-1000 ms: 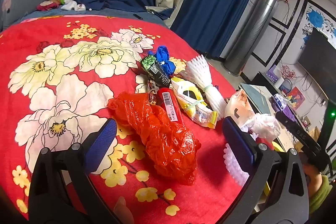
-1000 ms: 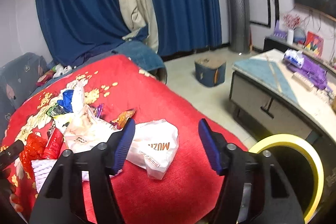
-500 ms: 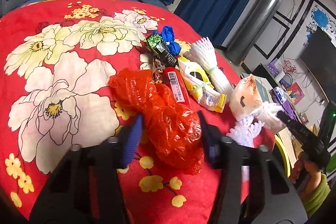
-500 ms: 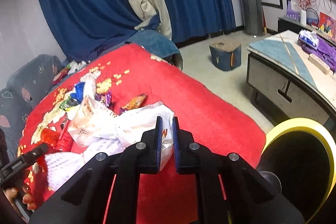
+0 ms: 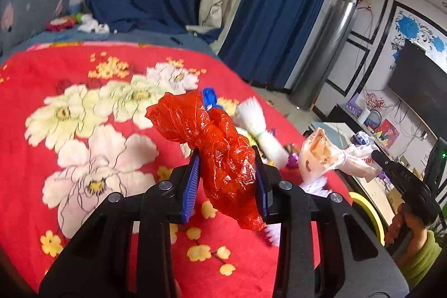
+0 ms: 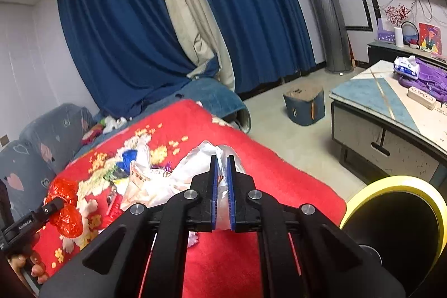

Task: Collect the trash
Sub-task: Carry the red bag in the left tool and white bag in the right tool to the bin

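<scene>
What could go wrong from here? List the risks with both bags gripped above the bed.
1. The left gripper, jaws just closing, pinches only the middle of the red plastic bag; the slick, loose film could slip out.
2. The right gripper clamps a thin fold of the white plastic bag, and the orange-printed wrapper seems to hang with it; that may drop off.
3. The yellow-rimmed bin sits beside the bed; a hurried swing could miss it.

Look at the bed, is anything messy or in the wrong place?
Yes. Wrappers and other trash lie scattered on the red flowered blanket, where litter doesn't belong. The left gripper holds a crumpled red plastic bag; the right gripper pinches a white plastic bag.
</scene>
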A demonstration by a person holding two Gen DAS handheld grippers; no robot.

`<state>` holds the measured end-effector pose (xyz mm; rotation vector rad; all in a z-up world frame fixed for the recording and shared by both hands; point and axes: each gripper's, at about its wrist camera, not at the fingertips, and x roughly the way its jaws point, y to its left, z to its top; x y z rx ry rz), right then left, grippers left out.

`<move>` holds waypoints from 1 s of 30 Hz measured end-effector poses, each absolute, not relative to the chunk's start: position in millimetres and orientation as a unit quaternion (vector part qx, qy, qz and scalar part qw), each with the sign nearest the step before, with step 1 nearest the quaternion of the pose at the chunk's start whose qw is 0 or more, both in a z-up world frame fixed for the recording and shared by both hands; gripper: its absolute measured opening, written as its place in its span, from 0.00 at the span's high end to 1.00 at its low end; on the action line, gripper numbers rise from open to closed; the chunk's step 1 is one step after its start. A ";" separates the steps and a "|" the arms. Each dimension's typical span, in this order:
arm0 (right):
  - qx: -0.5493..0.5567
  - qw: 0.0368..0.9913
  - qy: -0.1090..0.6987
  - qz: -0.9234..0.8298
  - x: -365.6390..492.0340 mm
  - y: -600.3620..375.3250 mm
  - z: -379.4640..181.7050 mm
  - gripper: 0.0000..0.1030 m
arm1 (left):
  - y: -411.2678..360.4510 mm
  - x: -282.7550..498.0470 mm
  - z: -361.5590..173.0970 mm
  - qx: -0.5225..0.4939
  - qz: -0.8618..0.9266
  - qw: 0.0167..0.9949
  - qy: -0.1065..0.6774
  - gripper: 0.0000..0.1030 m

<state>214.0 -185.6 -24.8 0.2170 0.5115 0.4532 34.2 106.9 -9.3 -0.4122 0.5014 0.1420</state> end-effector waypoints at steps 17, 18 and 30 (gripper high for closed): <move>0.112 0.952 0.207 0.198 207.2 -208.9 -0.9 0.94 | 47.2 71.9 24.2 -0.166 -0.020 0.960 0.226 0.74; 0.111 0.953 0.206 0.193 206.7 -213.6 -0.7 0.94 | 42.8 75.3 25.9 -0.166 -0.026 0.960 0.226 0.74; 0.118 0.964 0.206 0.119 190.1 -291.2 -9.4 0.94 | -37.3 113.6 32.3 -0.142 -0.107 0.957 0.229 0.74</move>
